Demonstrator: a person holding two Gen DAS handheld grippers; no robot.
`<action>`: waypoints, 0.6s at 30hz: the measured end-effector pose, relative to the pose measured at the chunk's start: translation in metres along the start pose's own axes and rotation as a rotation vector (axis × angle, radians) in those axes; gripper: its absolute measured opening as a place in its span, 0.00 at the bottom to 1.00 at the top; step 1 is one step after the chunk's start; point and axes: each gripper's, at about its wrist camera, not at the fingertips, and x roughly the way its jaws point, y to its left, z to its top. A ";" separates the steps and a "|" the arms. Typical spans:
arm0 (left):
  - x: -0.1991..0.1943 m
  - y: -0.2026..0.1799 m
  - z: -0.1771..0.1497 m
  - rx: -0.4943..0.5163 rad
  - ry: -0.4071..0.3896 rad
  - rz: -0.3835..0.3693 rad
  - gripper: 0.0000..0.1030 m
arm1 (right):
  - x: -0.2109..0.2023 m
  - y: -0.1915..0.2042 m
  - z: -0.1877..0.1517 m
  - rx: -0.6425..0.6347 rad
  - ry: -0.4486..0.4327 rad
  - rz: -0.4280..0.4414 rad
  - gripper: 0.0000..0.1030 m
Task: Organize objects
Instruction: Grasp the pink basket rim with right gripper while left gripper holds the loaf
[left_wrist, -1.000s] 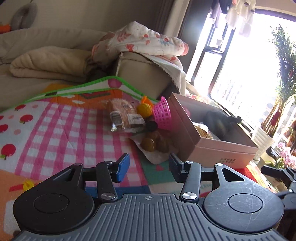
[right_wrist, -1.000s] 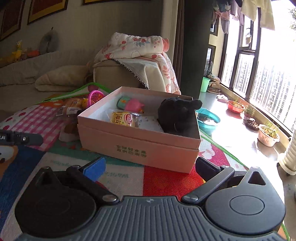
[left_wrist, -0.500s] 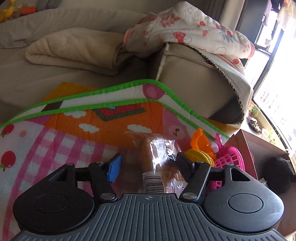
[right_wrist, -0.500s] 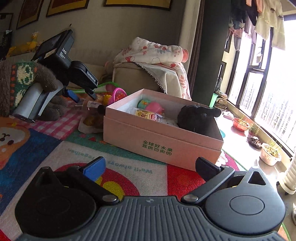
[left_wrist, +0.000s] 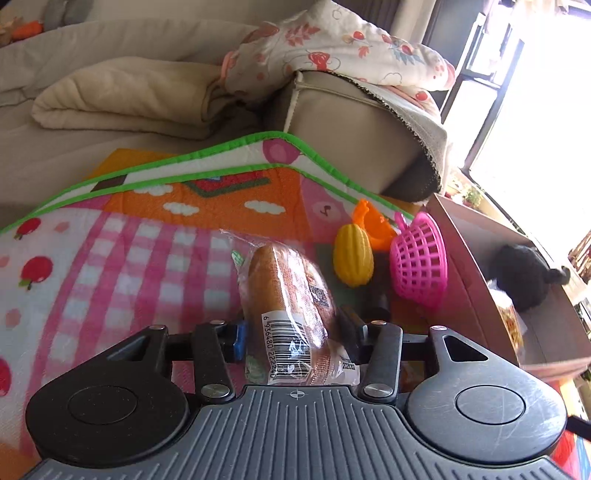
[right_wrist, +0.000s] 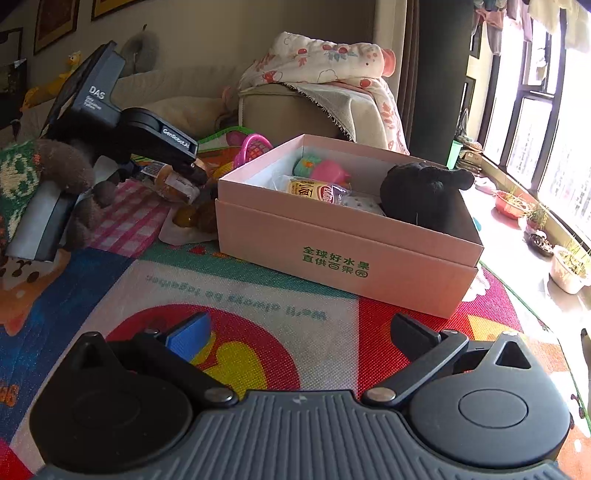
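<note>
From the left wrist view, the left gripper (left_wrist: 293, 334) has come forward across the mat since a second ago, when the wrapped bread roll (left_wrist: 284, 295) lay well ahead of it among the toys. Now the roll sits right between the fingers, barcode end toward the camera, and the jaws are closing on it, the blue pad against its left side and the black one pressing the wrapper on its right. At about one o'clock from the roll lie a yellow toy fruit (left_wrist: 352, 260), an orange toy (left_wrist: 373, 221) behind it, and a pink toy basket (left_wrist: 419, 262) tipped on its side against the pink box (left_wrist: 465, 266), which runs off at three o'clock with a black plush (left_wrist: 524, 275) inside. The play mat (left_wrist: 110, 258) is pink checks with apples here, its green-edged border folded up at twelve o'clock against a beige sofa with folded blankets.

From the right wrist view, the right gripper (right_wrist: 299, 334) hovers much where it was, jaws wide and empty over the red and yellow part of the mat. The box stands at twelve o'clock, holding the plush, a snack packet (right_wrist: 314, 190) and a pink and green toy (right_wrist: 323, 168). At ten o'clock the left gripper, which was not there a second ago, reaches down onto the roll. Bright windows and potted plants line the sill at two o'clock.
</note>
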 end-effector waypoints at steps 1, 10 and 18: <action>-0.011 0.007 -0.009 0.000 -0.008 -0.009 0.50 | 0.000 0.000 0.001 0.007 -0.003 -0.003 1.00; -0.067 0.070 -0.051 -0.130 -0.136 -0.042 0.50 | 0.004 0.042 0.084 -0.144 -0.117 0.072 1.00; -0.071 0.073 -0.056 -0.145 -0.174 -0.085 0.50 | 0.098 0.057 0.212 -0.010 0.075 0.106 1.00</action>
